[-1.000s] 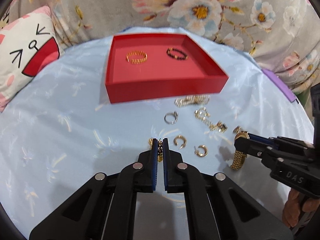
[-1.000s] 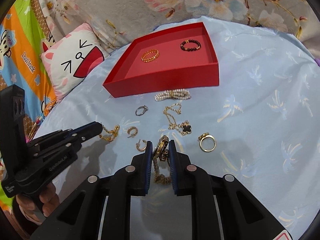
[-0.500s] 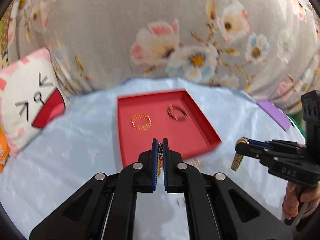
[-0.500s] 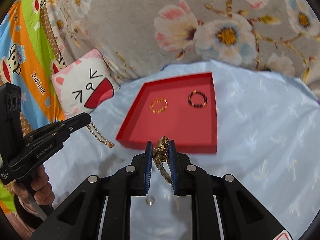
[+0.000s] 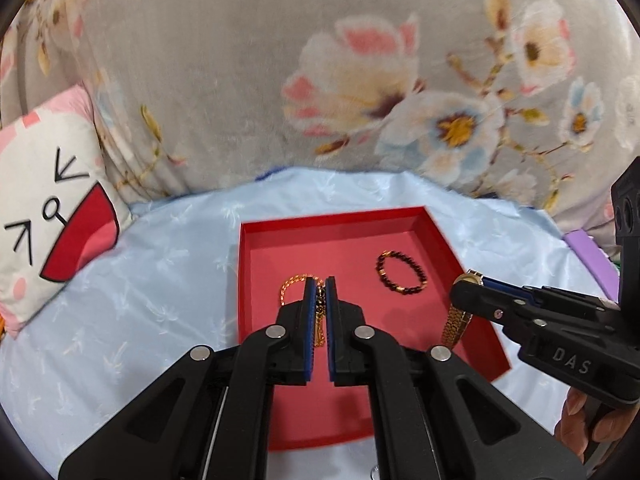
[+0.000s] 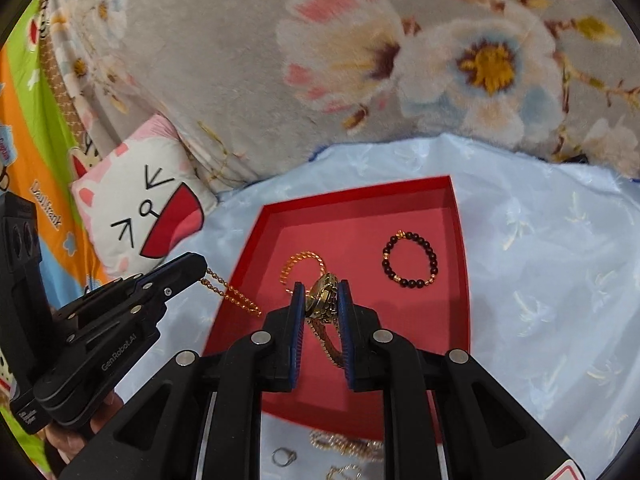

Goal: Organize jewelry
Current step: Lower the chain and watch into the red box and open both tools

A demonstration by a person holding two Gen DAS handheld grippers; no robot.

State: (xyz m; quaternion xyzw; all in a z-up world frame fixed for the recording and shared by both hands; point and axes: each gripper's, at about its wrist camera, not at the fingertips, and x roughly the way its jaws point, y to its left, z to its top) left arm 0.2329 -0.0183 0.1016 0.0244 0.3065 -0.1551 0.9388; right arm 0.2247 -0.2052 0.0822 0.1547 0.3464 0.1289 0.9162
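Note:
A red tray [image 5: 460, 256] [image 6: 460, 240] lies on the pale blue cloth. In it lie a gold bracelet [image 5: 290, 285] [image 6: 298, 262] and a dark bead bracelet [image 5: 400, 278] [image 6: 410, 260]. My left gripper [image 5: 319, 292] is shut on a gold chain [image 5: 319, 320] and holds it above the tray; the chain [image 6: 232, 294] hangs from it in the right wrist view. My right gripper [image 6: 319, 300] is shut on a gold watch [image 6: 324, 300] over the tray's middle; its band [image 5: 456, 322] hangs down in the left wrist view.
A cat-face pillow [image 5: 48, 216] [image 6: 140, 216] lies left of the tray. A floral blanket [image 5: 360, 80] rises behind. Loose gold chains [image 6: 348, 444] and a silver ring [image 6: 284, 456] lie on the cloth in front of the tray. A purple object [image 5: 588, 252] sits at the right.
Both grippers lifted their pieces off the cloth and moved forward. They now hang over the red tray, closer to it than half a second ago.

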